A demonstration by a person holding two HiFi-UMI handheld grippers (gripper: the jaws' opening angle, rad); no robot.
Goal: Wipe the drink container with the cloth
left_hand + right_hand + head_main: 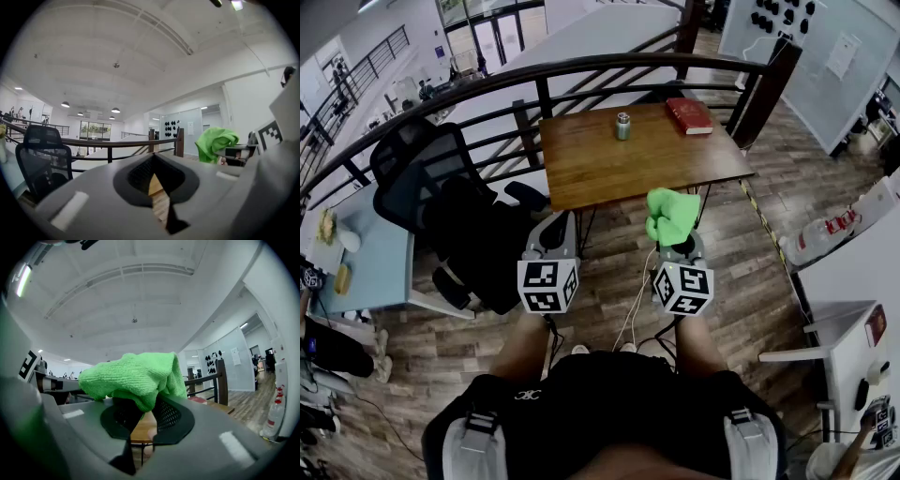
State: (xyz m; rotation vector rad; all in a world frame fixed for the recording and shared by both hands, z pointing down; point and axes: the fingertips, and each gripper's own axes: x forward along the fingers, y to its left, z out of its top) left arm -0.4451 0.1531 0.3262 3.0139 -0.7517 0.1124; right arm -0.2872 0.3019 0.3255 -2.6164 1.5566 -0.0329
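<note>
A small metal drink container (622, 126) stands upright on the brown wooden table (609, 173), toward its far middle. My right gripper (678, 241) is held short of the table's near edge, shut on a bright green cloth (671, 217) that bunches over its jaws. The same green cloth (133, 378) fills the middle of the right gripper view and shows at the right of the left gripper view as a green cloth (214, 142). My left gripper (553, 236) hangs beside it to the left, shut with nothing between its jaws.
A red book (689, 115) lies on the table's far right corner. A black office chair (441, 202) stands left of the table, near a light blue desk (366, 272). A dark railing (581, 75) curves behind the table. White furniture (853, 281) is at the right.
</note>
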